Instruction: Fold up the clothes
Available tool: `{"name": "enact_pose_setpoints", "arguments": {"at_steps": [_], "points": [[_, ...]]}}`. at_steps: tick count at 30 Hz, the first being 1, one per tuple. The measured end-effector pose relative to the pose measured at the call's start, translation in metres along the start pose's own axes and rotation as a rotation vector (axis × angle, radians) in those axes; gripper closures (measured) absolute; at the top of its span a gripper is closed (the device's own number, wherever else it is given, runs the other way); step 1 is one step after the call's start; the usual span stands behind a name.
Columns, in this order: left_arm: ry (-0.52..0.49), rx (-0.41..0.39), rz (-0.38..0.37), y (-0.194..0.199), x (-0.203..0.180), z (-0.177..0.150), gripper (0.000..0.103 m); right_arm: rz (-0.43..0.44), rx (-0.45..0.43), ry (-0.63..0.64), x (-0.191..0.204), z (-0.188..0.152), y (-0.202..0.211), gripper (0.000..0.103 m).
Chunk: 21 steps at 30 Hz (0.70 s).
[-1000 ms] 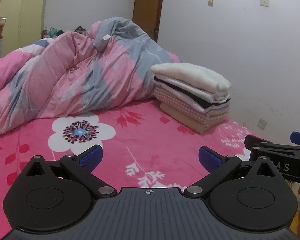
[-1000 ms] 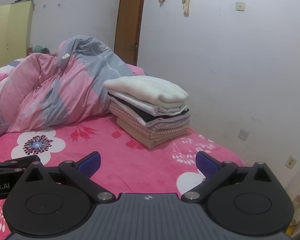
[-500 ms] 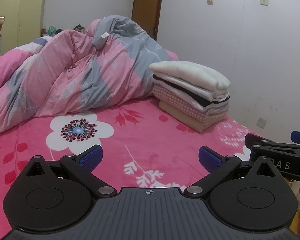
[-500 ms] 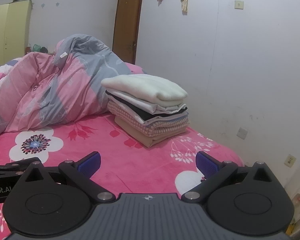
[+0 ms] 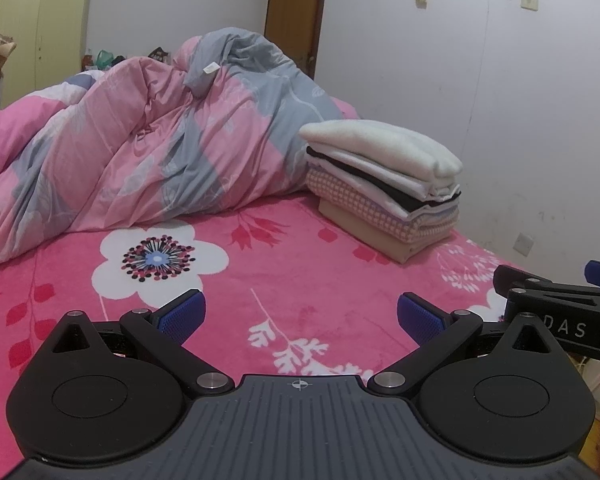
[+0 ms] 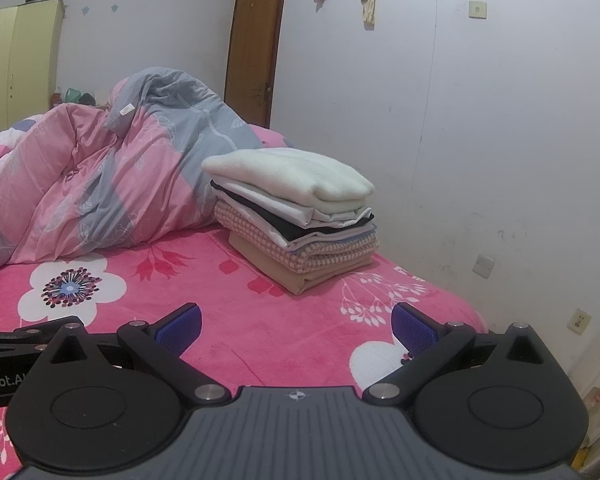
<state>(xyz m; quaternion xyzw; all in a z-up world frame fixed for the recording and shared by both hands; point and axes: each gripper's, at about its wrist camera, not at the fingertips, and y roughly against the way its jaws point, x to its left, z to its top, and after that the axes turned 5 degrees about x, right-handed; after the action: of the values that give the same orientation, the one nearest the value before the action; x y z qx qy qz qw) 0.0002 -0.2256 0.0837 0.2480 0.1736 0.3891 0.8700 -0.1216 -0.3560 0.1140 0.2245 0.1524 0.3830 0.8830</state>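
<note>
On the far right side of the bed (image 5: 300, 280), next to the wall, sits the stack of folded clothes (image 5: 384, 188), a white piece on top and a tan one at the bottom, just beside the bunched pink-and-grey quilt (image 5: 140, 160). Left claw (image 5: 300, 318) and right claw (image 6: 296, 322) both hover released above the pink flowered sheet, empty, well short of the stack.

The left gripper (image 5: 299, 315) and right gripper (image 6: 295, 319) look alike: black linkage arms with silver pivot screws, round black housings, ribbed grey bodies bearing a crosshair mark, and textured blue finger pads (image 5: 180, 315); white lettering marks their sides.
</note>
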Motion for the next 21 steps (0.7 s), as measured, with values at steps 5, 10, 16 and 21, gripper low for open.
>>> {"name": "enact_pose_setpoints", "arguments": {"at_steps": [5,10,16,21], "points": [[0.0,0.001,-0.001,0.0002,0.0009,0.0008,0.0,0.001,0.002,0.002,0.0006,-0.0002,-0.0004,0.0],[0.0,0.002,0.001,0.0002,0.0012,0.0,0.0,0.004,0.004,0.003,0.0008,0.0002,-0.0015,0.0],[0.002,0.002,0.002,-0.0002,0.0021,0.0012,0.0,0.005,0.002,0.007,0.002,0.0007,-0.0019,0.0],[0.001,0.002,0.003,-0.0004,0.0028,0.0007,0.0,0.006,0.003,0.01,0.0038,0.0006,-0.0022,0.0]]}}
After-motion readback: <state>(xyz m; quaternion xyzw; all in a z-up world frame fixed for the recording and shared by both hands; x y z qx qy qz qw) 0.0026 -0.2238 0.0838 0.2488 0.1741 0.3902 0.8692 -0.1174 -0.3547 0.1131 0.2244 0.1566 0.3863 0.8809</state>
